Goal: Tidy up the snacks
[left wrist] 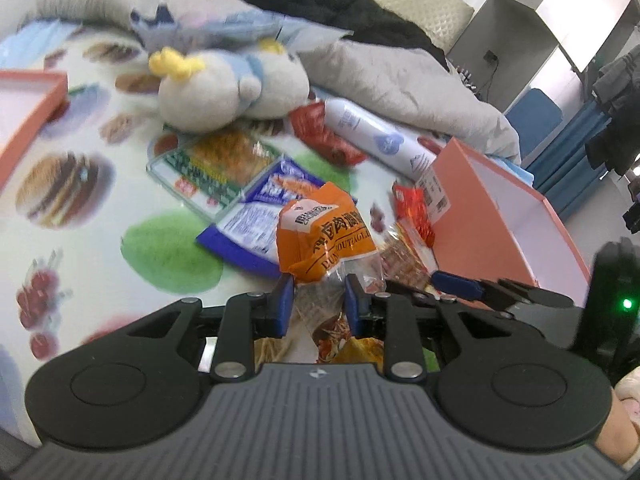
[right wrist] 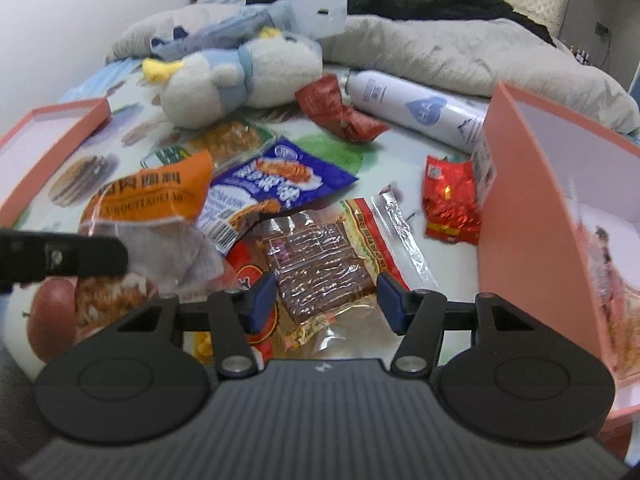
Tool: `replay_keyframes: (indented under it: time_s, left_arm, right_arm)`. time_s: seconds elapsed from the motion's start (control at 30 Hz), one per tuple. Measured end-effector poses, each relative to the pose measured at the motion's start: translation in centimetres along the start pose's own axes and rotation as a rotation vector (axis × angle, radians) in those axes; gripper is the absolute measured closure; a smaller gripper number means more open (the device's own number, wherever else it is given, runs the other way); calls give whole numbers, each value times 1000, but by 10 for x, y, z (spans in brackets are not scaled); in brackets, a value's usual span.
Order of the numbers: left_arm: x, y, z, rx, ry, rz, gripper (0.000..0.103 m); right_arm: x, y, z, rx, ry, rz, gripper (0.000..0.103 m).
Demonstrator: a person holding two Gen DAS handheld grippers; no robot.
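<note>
The left gripper [left wrist: 318, 280] has its blue pads pinched on the clear end of an orange seasoning packet [left wrist: 324, 240], lifted above the food-print sheet [left wrist: 120, 160], while the right gripper [right wrist: 326, 292] hangs with fingers apart and empty over a dried-tofu packet [right wrist: 320, 264] beside the pink box [right wrist: 528, 208].

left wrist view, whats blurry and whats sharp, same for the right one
Left wrist: the plush and printed sheet are smeared, the orange packet reads fairly sharp. Right wrist: the brown snack pack is crisp, the orange packet and edges blur.
</note>
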State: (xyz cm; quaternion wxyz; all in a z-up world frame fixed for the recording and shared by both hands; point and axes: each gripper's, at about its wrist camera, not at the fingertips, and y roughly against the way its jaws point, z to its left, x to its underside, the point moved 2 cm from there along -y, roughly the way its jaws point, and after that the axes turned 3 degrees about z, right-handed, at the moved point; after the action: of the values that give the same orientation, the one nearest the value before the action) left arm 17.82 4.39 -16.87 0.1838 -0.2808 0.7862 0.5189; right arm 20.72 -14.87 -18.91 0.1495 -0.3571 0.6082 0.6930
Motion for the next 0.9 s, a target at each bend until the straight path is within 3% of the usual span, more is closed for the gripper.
replay_keyframes:
  time_s: [0.53,0.9]
  left_arm:
    - [-61,33,-40,-50,-88,-97,72]
    - [-96,46,-96,-35,-167,-157,72]
  right_arm:
    - [-40,70,-34,-14,-62,-115,45]
    - [-67,114,-87,64,-129,-228,45]
